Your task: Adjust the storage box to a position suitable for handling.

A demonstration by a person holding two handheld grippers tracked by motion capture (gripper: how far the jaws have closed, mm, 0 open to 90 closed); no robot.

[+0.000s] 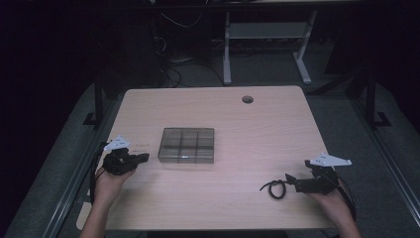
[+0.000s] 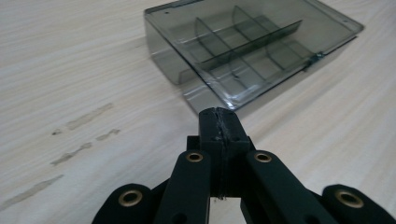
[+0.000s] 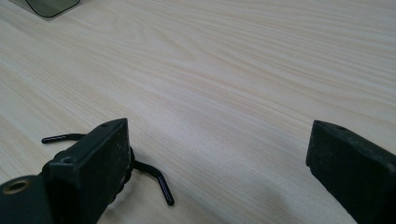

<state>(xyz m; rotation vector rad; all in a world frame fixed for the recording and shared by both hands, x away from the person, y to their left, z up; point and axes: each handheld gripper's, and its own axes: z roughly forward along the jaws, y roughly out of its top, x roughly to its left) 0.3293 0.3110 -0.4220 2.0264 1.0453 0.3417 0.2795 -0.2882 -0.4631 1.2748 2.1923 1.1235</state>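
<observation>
With the left gripper (image 2: 219, 122) pressed together, empty, the right gripper (image 3: 217, 154), spread, should be lowered squarely over the coiled black cable (image 1: 275, 189) at lower right.

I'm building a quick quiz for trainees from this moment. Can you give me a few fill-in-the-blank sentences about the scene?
1. The left claw has its jaws ____.
2. The right claw has its jaws ____.
3. The black cord lies on the table beside the ____ claw.
4. The clear organizer box has its lid ____.

Missing words: shut; open; right; closed
</observation>
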